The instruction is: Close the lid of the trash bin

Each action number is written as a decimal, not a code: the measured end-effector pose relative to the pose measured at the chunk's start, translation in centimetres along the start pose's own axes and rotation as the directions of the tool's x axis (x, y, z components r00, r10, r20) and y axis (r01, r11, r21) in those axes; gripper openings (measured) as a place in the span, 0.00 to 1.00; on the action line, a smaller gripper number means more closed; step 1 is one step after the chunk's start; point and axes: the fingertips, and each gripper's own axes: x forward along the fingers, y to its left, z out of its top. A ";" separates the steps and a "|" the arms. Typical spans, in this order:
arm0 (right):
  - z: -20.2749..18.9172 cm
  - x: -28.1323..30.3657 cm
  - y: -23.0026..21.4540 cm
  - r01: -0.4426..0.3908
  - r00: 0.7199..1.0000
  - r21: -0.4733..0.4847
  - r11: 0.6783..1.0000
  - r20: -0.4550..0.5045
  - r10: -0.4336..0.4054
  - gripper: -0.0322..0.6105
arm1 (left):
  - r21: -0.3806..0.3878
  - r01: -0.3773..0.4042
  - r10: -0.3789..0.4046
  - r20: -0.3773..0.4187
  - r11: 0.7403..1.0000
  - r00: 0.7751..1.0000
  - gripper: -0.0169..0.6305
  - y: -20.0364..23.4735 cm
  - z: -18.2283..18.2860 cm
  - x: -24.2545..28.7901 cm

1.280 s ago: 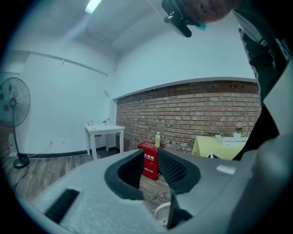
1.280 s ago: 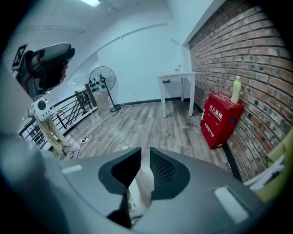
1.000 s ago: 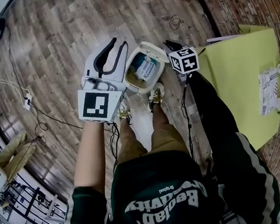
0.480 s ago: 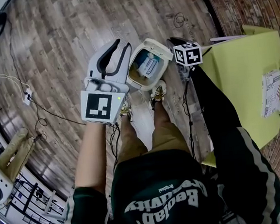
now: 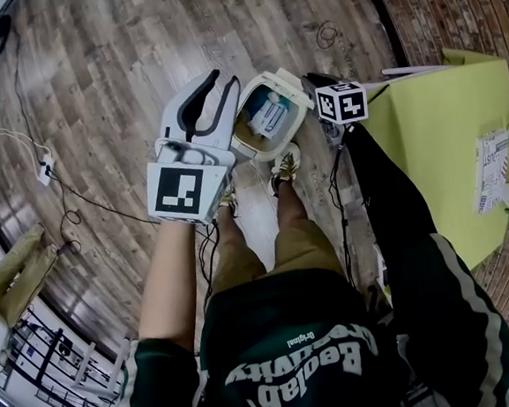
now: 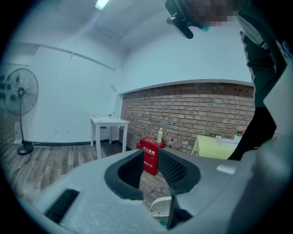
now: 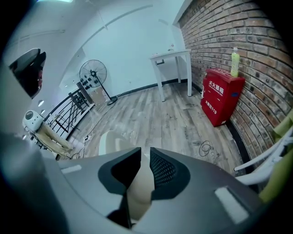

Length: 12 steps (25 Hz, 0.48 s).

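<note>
Right gripper (image 7: pixel 145 153), jaws narrow, clamps the lid (image 7: pixel 137 192) of the trash bin (image 5: pixel 261 156); left gripper (image 5: pixel 220 77) gapes empty alongside (shoes (image 5: pixel 284 169) just beside it, yellow table (image 5: pixel 434 129) near)

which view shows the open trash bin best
The head view: the trash bin is seen from above, open, with its contents. The left gripper view catches only a sliver of rim; the right gripper view shows just a cream part, close up.
</note>
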 end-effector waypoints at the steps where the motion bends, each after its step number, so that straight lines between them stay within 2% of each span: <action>1: -0.3 0.1 0.3 -0.006 1.000 0.002 1.000 -0.004 0.006 0.17 | -0.007 -0.002 0.002 0.000 1.000 1.000 0.18 0.0 -0.2 -0.1; 12: -3.2 0.6 2.6 -0.032 0.999 0.018 0.999 -0.030 0.032 0.16 | -0.020 -0.013 0.012 -0.018 1.000 1.000 0.18 0.2 -2.0 -1.4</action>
